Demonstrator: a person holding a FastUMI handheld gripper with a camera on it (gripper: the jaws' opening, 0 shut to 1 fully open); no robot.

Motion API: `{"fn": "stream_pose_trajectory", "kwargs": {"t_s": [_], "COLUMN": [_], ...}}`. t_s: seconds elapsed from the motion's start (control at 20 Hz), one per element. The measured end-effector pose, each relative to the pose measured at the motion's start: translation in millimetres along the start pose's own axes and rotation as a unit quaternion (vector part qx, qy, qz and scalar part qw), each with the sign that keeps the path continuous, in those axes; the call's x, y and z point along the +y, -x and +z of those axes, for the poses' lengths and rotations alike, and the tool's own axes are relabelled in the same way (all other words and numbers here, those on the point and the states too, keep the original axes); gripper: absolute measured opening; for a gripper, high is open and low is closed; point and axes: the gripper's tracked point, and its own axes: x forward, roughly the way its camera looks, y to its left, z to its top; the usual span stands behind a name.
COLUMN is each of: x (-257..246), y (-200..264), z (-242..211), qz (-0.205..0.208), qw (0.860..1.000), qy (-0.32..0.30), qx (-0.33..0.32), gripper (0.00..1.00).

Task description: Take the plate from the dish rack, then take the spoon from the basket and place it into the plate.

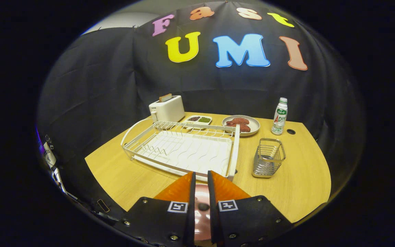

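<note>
while the two orange fingers of the gripper (pixel 201 176) stand nearly closed, a pink shiny plate (pixel 202 209) sits in the thin gap between them, and i cannot tell if both fingers press on it. just ahead of the fingertips, at twelve o'clock, lies the white wire dish rack (pixel 183 147) on the light wooden table (pixel 303 175). at about two o'clock stands the small metal wire basket (pixel 268 157); a spoon inside it i cannot make out. beyond the rack are a white toaster (pixel 167 109), a white two-part dish (pixel 198 120), a grey plate with red meat (pixel 240 125) and a white bottle (pixel 279 116).
</note>
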Motion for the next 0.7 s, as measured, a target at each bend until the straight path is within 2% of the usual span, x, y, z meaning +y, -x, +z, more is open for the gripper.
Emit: {"fn": "stream_pose_trajectory", "kwargs": {"t_s": [0.25, 0.5, 0.7], "x": [-22.5, -62.1, -101.2], "y": [13.8, 36.5, 58.8], "z": [44.9, 87.3, 113.4], "qz": [-0.026, -0.076, -0.127], "qw": [0.998, 0.991, 0.979], "qy": [-0.003, -0.005, -0.005], "qx": [-0.053, -0.112, -0.158], "gripper": [0.22, 0.22, 0.22]}}
